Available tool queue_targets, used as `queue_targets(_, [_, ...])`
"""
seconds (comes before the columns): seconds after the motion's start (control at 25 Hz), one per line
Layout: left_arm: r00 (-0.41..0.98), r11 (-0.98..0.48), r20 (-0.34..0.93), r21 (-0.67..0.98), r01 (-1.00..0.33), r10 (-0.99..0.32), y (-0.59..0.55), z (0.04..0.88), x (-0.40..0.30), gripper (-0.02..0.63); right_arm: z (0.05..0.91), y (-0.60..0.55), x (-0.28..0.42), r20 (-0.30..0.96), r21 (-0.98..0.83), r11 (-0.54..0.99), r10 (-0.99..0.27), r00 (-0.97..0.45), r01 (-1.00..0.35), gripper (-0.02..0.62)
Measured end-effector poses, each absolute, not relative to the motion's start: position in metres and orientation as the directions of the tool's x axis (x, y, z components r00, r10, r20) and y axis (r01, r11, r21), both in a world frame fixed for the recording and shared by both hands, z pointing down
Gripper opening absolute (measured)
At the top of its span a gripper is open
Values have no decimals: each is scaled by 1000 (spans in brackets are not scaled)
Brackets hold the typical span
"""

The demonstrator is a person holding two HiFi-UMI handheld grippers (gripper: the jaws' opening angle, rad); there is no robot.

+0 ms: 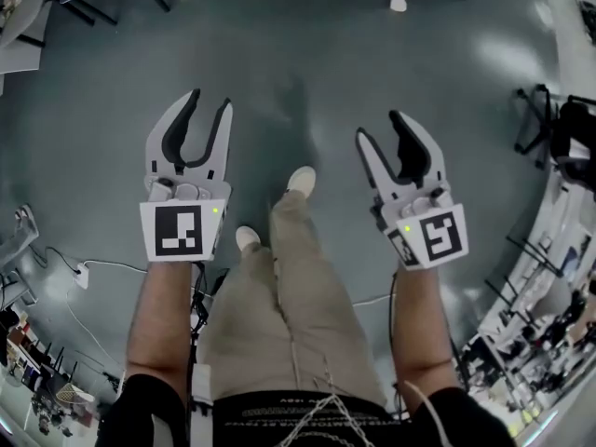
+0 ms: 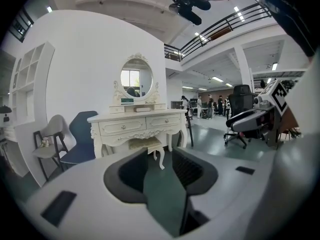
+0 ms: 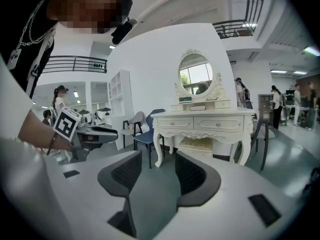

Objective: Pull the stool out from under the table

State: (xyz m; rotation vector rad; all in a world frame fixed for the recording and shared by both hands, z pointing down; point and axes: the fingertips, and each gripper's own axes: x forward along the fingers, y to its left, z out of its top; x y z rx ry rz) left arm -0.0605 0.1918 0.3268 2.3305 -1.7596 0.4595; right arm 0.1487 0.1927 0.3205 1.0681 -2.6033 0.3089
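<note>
Nearest, beige trouser legs (image 1: pixel 279 287) and pale shoes (image 1: pixel 301 180) over bare grey-green floor (image 1: pixel 307 54). Just beyond, left tool (image 1: pixel 209 101) and right tool (image 1: pixel 379 125) held out side by side, both released and empty, with only floor showing through the gaps. Well ahead, against the far white wall, the ornate white bench (image 3: pixel 200 113) with its oval mirror (image 3: pixel 195 76). Tucked beneath it, between the curved legs, the cream-cushioned stool (image 3: pixel 195 144), well apart from both tools. Left of the bench, a blue chair (image 3: pixel 147 134).

By the look of it, an approach stage only. Best to walk in square to the bench, drop low, and catch the stool's seat edge from both sides with matched grips. Then draw straight back toward the near side, keeping level to avoid knocking the bench legs or tipping the stool.
</note>
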Motion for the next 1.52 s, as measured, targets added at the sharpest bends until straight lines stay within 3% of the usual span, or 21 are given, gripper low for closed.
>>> queue_targets(0.64, [227,-253,358,-26,-967,-906,98,320,-33,143,325,108,165,402,-123,745,-566,-719,-655,187])
queue_targets(0.84, [209,-238,373,-32,-971,-904,87,324,-46,152,334,71,163,380,-53,762,-583,-718,-646,187])
queue_targets(1.52, [257,-319,472,-54,-946,-843,35,375,-119,186,364,13,96,414,-60,678,-651,-636,-733,206])
